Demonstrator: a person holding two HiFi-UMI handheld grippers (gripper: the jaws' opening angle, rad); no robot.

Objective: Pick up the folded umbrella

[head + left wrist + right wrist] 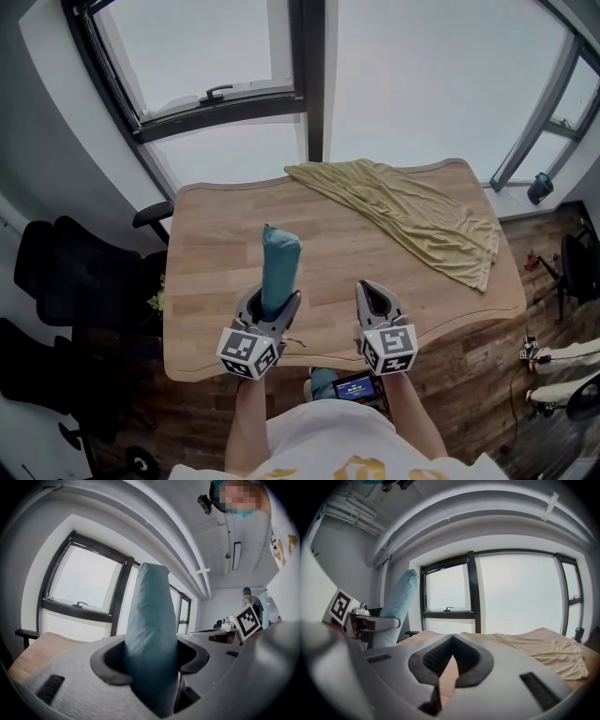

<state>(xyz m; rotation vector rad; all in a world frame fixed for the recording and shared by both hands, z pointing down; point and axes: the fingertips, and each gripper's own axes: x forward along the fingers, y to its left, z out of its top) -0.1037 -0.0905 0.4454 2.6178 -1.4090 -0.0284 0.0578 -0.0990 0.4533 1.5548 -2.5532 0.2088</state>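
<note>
Left tool (273, 302) clamped, right tool (367, 287) closed, empty.

A light wooden table (216, 281) with a gently wavy outline and rounded corners stands below a wall of windows. One thing lies directly on it: a crumpled olive-yellow cloth (412, 216), spread loosely in long folds. The cloth begins at the middle of the table's far edge and runs diagonally across the right half, ending close to the right edge. The wood of the far right corner shows beyond it, as does the table's whole left half.
</note>
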